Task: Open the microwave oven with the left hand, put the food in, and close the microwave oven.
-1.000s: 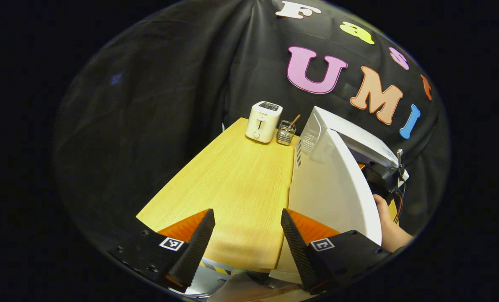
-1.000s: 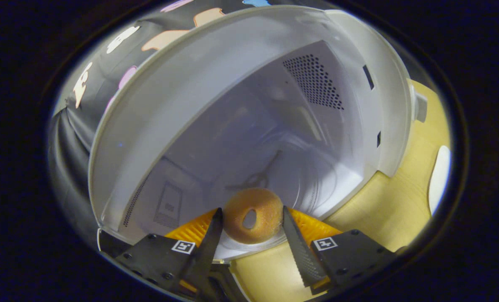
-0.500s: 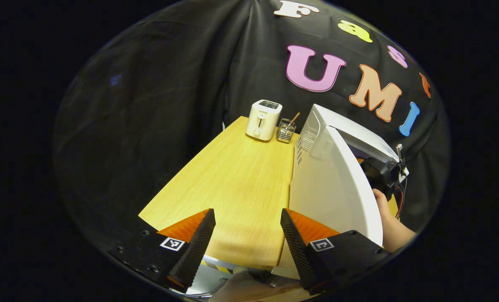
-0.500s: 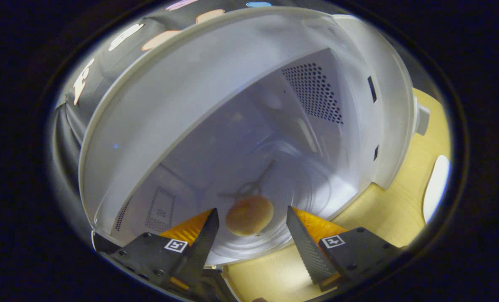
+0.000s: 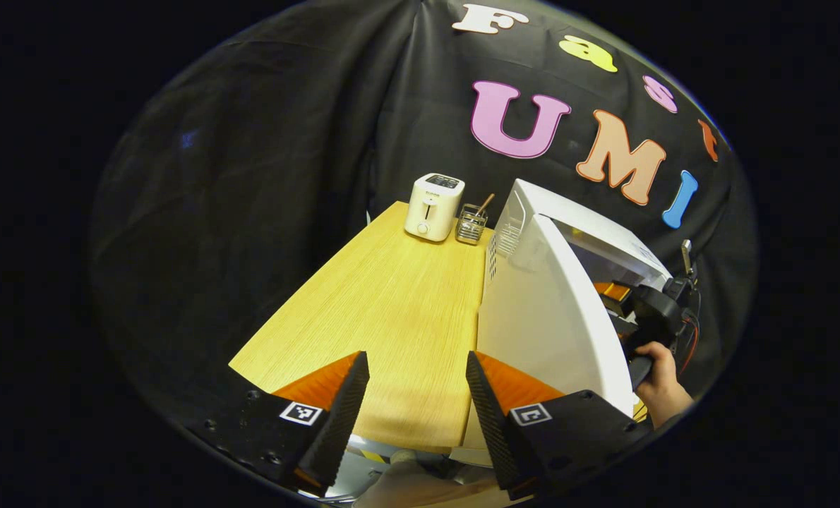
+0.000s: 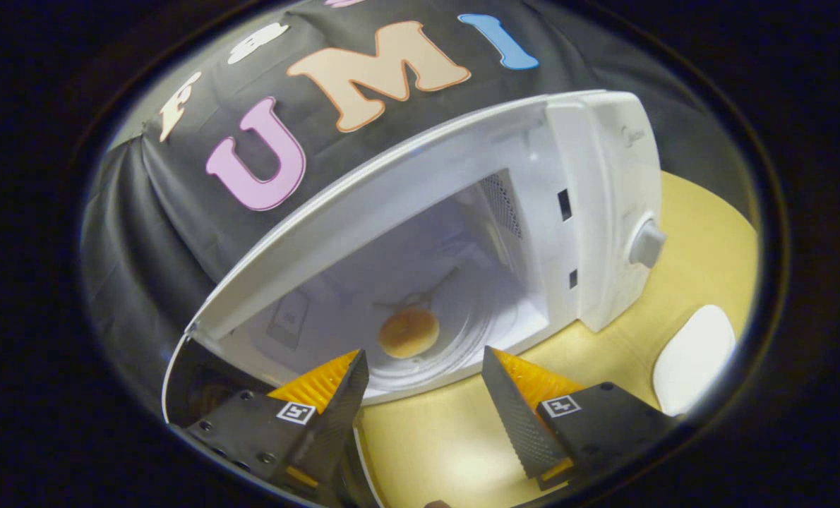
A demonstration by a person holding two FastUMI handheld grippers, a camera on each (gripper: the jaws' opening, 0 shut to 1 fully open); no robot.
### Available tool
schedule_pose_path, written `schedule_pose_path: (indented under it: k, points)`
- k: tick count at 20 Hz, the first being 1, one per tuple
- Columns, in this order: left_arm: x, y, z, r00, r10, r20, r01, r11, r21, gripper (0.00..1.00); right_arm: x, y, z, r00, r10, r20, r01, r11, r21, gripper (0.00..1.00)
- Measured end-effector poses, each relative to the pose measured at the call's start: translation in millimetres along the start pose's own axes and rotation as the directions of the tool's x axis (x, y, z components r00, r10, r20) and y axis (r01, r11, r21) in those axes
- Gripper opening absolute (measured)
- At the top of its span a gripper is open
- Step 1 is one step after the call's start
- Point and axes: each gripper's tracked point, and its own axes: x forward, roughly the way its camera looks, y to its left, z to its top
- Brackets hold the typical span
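Right tongs (image 6: 420, 402) apart, withdrawn from microwave (image 6: 603, 212); donut (image 6: 409, 333) released on turntable at 12 o'clock. Left tongs (image 5: 416, 402) apart. Next: close door (image 5: 547, 317).

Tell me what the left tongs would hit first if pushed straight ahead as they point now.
Probably nothing near: the left tongs point over bare table, with the toaster far ahead and the open microwave door just to their right. Depth unclear.

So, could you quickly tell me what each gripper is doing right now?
Left gripper: open, holding nothing.
Right gripper: open, holding nothing; the doughnut lies inside the microwave.
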Motion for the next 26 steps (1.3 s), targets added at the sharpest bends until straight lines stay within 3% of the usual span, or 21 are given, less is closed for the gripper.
schedule_pose_path:
  k: [3, 5, 6, 7, 8, 10, 11, 12, 14, 21, 22, 26]
  points:
    - [0, -2, -5, 1.0, -0.016, -0.012, 0.016, 1.0, -0.023, 0.68, -27, 1, -1, 1.0, 0.023, -0.002, -0.023, 0.999, -0.048, 1.0]
    - [-1, -9, -6, 0.999, -0.043, -0.019, 0.042, 0.999, -0.03, 0.53, -42, -6, 5, 1.0, 0.009, 0.013, -0.008, 0.997, -0.074, 1.0]
    - [-1, -11, -8, 0.998, -0.053, -0.018, 0.053, 0.998, -0.027, 0.49, -50, -9, 10, 1.0, 0.001, 0.026, 0.002, 0.996, -0.091, 0.91]
    - [-2, -14, -7, 0.998, -0.066, -0.015, 0.065, 0.998, -0.021, 0.43, -59, -12, 15, 0.999, -0.01, 0.04, 0.015, 0.993, -0.114, 1.0]
    - [-3, -18, -6, 0.997, -0.076, -0.013, 0.076, 0.997, -0.013, 0.47, -67, -17, 20, 0.998, -0.023, 0.056, 0.031, 0.989, -0.144, 1.0]
    - [-2, -23, -8, 0.995, -0.095, -0.02, 0.095, 0.995, 0.009, 0.24, -84, -22, 30, 0.996, -0.037, 0.085, 0.053, 0.98, -0.194, 1.0]
    - [-2, -24, -9, 0.995, -0.095, -0.021, 0.096, 0.995, 0.023, 0.14, -93, -23, 34, 0.995, -0.042, 0.095, 0.061, 0.975, -0.212, 0.91]
    - [-3, -24, -9, 0.995, -0.093, -0.021, 0.094, 0.995, 0.033, 0.16, -102, -24, 38, 0.994, -0.044, 0.102, 0.066, 0.972, -0.226, 1.0]
    - [-5, -24, -7, 0.996, -0.093, -0.012, 0.093, 0.995, 0.039, 0.0, -118, -24, 47, 0.992, -0.045, 0.121, 0.074, 0.967, -0.245, 1.0]
    - [-6, -45, -20, 0.985, -0.167, -0.054, 0.17, 0.984, 0.058, 0.01, -162, -37, 74, 0.976, -0.065, 0.21, 0.114, 0.966, -0.234, 1.0]
    - [-5, -48, -22, 0.982, -0.177, -0.06, 0.181, 0.982, 0.062, 0.01, -165, -41, 75, 0.974, -0.073, 0.213, 0.122, 0.966, -0.228, 0.91]
    - [-7, -64, -30, 0.974, -0.207, -0.09, 0.214, 0.974, 0.072, 0.01, -177, -58, 78, 0.97, -0.109, 0.219, 0.156, 0.965, -0.21, 0.91]
